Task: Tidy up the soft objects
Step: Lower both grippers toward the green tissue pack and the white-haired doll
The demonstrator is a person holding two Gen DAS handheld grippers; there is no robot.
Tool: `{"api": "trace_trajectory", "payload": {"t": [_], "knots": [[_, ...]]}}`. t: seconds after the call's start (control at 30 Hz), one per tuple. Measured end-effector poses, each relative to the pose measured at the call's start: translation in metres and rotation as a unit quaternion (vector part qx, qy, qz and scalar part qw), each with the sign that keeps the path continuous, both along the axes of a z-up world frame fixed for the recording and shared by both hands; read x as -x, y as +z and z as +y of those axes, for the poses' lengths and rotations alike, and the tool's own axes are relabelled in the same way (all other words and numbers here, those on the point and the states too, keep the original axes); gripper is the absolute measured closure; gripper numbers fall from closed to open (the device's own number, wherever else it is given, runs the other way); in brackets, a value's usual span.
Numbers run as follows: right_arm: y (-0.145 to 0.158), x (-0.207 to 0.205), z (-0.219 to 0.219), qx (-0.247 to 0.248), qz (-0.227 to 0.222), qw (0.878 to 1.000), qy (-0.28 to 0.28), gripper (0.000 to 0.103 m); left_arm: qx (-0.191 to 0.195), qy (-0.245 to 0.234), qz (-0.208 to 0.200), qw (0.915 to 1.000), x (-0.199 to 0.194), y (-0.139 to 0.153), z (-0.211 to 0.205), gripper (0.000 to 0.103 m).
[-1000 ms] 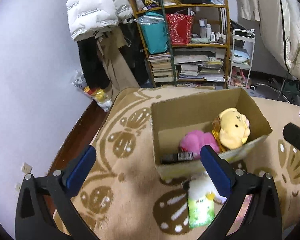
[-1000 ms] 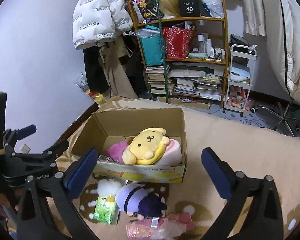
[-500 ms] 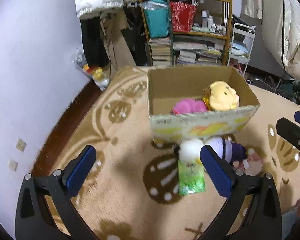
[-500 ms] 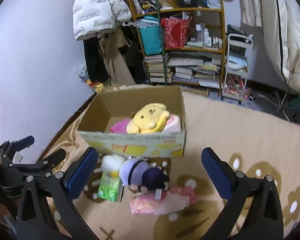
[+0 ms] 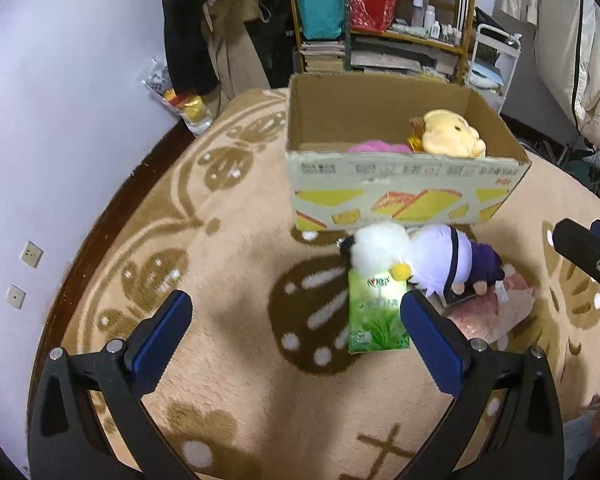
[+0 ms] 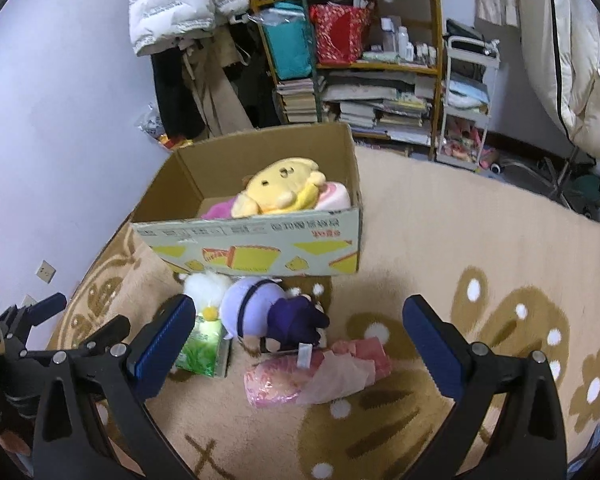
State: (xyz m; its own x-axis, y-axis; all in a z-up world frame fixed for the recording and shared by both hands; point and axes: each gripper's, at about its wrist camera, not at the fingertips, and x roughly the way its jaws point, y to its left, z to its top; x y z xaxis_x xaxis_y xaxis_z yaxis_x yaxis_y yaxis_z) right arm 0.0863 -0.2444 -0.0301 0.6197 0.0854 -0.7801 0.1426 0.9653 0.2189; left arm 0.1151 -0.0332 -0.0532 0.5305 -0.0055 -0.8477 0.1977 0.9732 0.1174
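Note:
A cardboard box point(image 5: 404, 196) point(image 6: 260, 246) stands on the beige rug and holds a yellow plush point(image 5: 450, 134) point(image 6: 278, 194) and a pink soft item point(image 5: 376, 147). In front of it lie a white fluffy toy point(image 5: 378, 250) point(image 6: 204, 286), a purple plush point(image 5: 454, 258) point(image 6: 268, 310), a green tissue pack point(image 5: 376, 314) point(image 6: 202, 348) and a pink bagged item point(image 6: 320, 372) point(image 5: 490, 312). My left gripper point(image 5: 296, 332) is open and empty above the rug, left of the tissue pack. My right gripper point(image 6: 300, 336) is open and empty, above the purple plush.
A cluttered shelf point(image 6: 356, 60) with books and bags stands behind the box. A white jacket point(image 6: 180, 0) hangs at the wall. A white cart point(image 6: 466, 100) and chair legs point(image 6: 560, 184) stand at the right. The rug's dark edge point(image 5: 112, 216) runs along the left wall.
Both grippers have pulled back from the box and tilted down. The toys on the rug in front of the box have come into fuller view. Both jaws stay open.

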Motion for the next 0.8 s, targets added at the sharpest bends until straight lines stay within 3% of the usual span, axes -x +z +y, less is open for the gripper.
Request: {"api": "trace_trajectory", "payload": {"t": [0.43,0.63,0.8], "knots": [[-0.038,-0.02,-0.007,-0.029,0.047,0.998,-0.019,0.0,-0.013,-0.001,0.038,0.9992,-0.007,-0.048,-0.008,0.0],[-0.057,-0.027,-0.008,-0.05,0.068,0.996,-0.021,0.0,0.017,-0.006,0.057,0.9982,-0.013,-0.065,-0.004,0.0],[-0.066,-0.032,-0.006,-0.037,0.077,0.996,-0.026,0.0,0.013,-0.011,0.049,0.9986,-0.016,-0.07,-0.005,0.0]]}}
